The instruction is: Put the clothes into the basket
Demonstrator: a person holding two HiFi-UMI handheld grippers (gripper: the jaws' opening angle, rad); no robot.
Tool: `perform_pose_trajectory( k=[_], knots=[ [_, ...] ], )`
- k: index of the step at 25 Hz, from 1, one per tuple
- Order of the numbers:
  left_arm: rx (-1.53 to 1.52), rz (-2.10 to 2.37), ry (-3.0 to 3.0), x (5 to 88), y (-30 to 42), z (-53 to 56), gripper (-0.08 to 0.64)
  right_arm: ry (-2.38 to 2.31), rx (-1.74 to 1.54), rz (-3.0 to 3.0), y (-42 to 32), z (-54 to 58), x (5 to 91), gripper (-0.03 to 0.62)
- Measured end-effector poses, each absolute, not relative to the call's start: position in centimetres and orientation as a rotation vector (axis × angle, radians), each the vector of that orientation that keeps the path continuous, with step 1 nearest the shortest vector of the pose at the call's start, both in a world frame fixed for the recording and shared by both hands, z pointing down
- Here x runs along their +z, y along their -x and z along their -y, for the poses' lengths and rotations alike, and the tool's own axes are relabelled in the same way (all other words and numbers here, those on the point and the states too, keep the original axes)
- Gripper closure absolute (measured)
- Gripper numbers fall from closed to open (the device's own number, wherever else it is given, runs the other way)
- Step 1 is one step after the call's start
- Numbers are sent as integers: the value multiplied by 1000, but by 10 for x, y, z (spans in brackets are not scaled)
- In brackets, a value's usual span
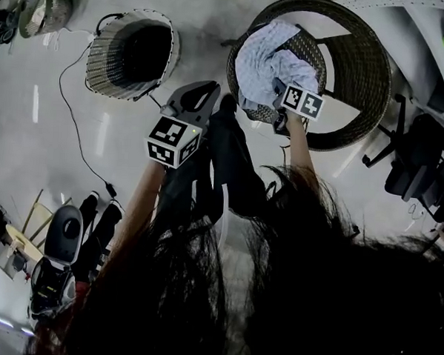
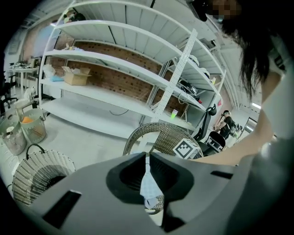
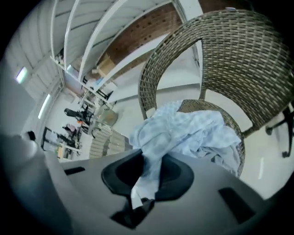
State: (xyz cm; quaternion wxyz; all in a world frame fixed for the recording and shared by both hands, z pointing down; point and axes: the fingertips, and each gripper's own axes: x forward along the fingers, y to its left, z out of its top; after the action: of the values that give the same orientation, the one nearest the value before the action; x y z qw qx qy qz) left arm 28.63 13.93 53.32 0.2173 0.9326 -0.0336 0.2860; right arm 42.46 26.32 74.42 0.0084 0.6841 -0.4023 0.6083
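A heap of light blue clothes (image 1: 265, 60) lies on the seat of a wicker chair (image 1: 361, 76). My right gripper (image 1: 277, 109) reaches into the heap from the near side. In the right gripper view its jaws (image 3: 149, 158) are shut on a fold of the light blue cloth (image 3: 193, 133), which runs down between the pads. The empty wicker basket (image 1: 102, 63) stands on the floor left of the chair. My left gripper (image 1: 210, 89) hangs between basket and chair, shut with nothing in it (image 2: 148, 157); chair and cloth show through the slit behind its tips.
White metal shelving (image 2: 115, 69) runs along the brick wall behind the chair (image 2: 161, 135). Black office chairs (image 1: 416, 161) stand at the right. A black cable (image 1: 69, 113) trails over the floor near the basket (image 2: 32, 176). Small buckets (image 2: 32, 126) sit further left.
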Motion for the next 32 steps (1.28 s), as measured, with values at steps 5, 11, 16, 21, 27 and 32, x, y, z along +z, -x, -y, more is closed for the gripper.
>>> perform_pose_trajectory(
  k=[5,11,16,21,27,32],
  knots=[
    [706,106,-2638,489,-278,-134,535,-2338,2043,1323,-425,-253,681,525],
    [677,15,-2703,449,-255,-152,535,-2496,2071,1366,-423,-248,609,526],
    [667,-3,-2765,427,-222,-161,535,-2609,1975,1455,-430,-249,542,526],
    [590,78,-2762,409,-189,-151,535,-2728,1889,1533,-435,-255,483,528],
    [510,153,-2799,384,-160,-136,535,-2801,1754,1641,-433,-254,419,529],
    [459,189,-2817,367,-139,-131,535,-2814,1594,1734,-428,-246,366,529]
  ],
)
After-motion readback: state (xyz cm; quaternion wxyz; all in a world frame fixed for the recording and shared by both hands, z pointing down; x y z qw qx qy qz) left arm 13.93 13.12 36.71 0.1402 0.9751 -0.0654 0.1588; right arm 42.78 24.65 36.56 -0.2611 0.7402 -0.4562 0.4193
